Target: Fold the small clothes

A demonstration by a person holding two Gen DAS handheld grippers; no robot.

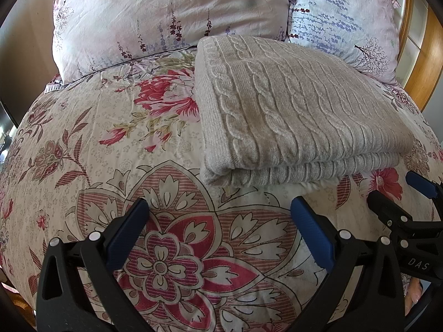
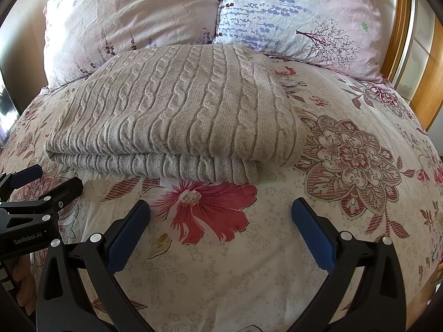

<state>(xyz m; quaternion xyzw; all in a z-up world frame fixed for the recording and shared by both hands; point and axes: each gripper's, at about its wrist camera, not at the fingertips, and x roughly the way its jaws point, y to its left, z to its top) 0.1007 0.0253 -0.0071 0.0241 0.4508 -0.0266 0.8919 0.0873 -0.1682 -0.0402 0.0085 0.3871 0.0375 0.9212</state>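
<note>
Lying folded on the floral-print bed quilt (image 1: 83,144) below the pillows, the soft, thick beige cable-knit sweater (image 2: 171,113) is waiting, likely best pinched at its near edge, both grippers (image 1: 220,232) (image 2: 220,229) hovering with jaws wide and empty.

White letters "DAS" stand on the black body of the right claw (image 1: 398,191), at the lower right edge of the left wrist view; the word may run on past what shows; in the right wrist view, white lettering "GenRobot.AI" stands on the black body of the left claw (image 2: 48,178), at the lower left of the frame; no other text, number or label can be read in either view.
</note>
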